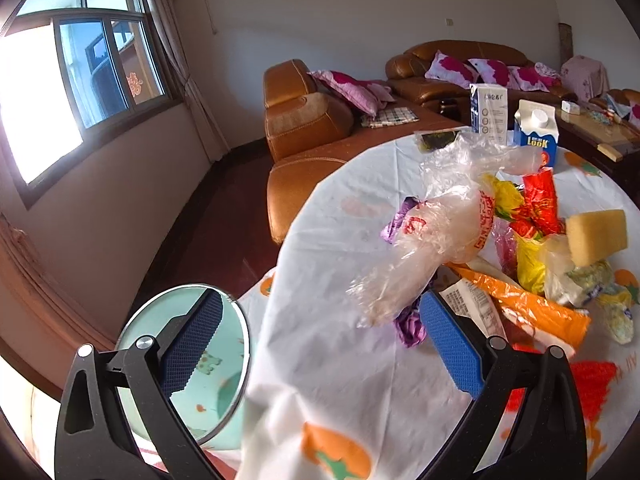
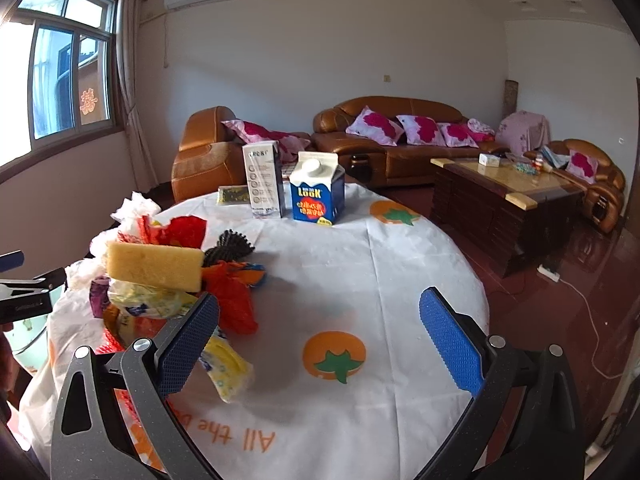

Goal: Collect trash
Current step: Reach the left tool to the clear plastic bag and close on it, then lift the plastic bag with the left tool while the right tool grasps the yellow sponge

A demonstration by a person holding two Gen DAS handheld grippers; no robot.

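Note:
A heap of trash lies on the round table with the white tomato-print cloth (image 1: 340, 360) (image 2: 360, 280): a clear plastic bag (image 1: 432, 232), an orange wrapper (image 1: 532, 308), purple foil (image 1: 408, 324), red and yellow wrappers (image 1: 536, 208) and a yellow sponge (image 1: 598, 236) (image 2: 154, 266) on top. My left gripper (image 1: 316, 344) is open at the table's left edge, its right finger beside the heap. My right gripper (image 2: 320, 340) is open and empty over the cloth, its left finger next to a yellow wrapper (image 2: 228, 368) and the heap's red wrapper (image 2: 236, 300).
A mint-green bin (image 1: 200, 372) stands below the table's left edge. Two cartons, a tall white one (image 2: 264, 178) and a blue one (image 2: 318, 190), stand at the far side. Brown sofas (image 2: 400, 140) and a coffee table (image 2: 500, 192) lie beyond.

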